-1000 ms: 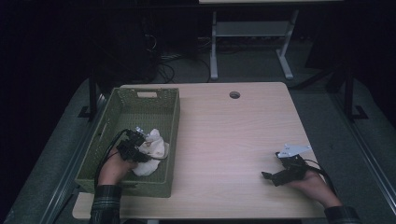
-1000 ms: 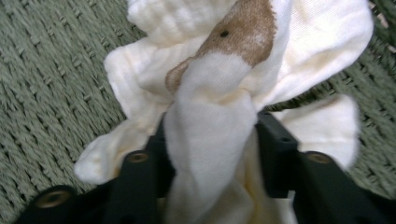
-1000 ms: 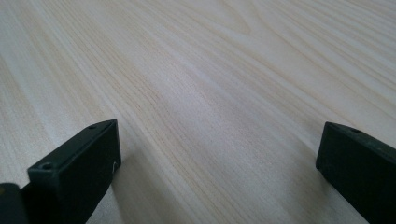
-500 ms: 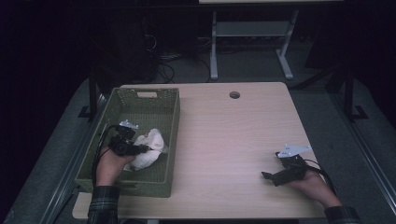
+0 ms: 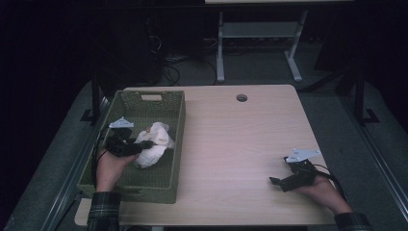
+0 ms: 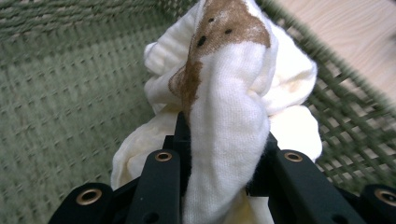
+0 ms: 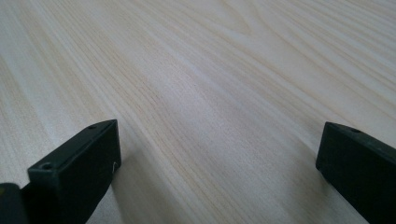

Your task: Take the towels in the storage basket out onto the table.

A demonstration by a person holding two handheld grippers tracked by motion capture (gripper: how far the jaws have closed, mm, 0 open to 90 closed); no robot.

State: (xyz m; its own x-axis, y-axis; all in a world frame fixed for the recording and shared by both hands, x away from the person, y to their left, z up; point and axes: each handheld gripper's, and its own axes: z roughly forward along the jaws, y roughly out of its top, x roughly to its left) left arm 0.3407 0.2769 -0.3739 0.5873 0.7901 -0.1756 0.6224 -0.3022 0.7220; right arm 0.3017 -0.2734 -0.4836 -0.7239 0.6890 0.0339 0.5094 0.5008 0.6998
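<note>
Here the pale wooden counter takes up most of the high view, with a small round hole near its far edge and bare wood across its middle and right. On its left side sits a long green woven basket, running from near to far, with a handle slot in its far wall. Inside it, toward the right wall and about midway along, lies a bundled cream cloth, marked in the left gripper view by a brown patch with small dark spots. It looks soft, light and limp, so it should sag and trail loose ends when raised, and a thick gathered fold near the middle of the bundle seems the best place to take it, since a thin edge could slip free or let the rest unroll. The left tongs, reaching in from the near left, are closed on just such a fold: in the left gripper view the cloth bulges up between the two black jaws, which press it from both sides. The right tongs rest low over the near right of the counter, well apart from the basket, jaws spread wide with only bare wood between them, holding nothing.
</note>
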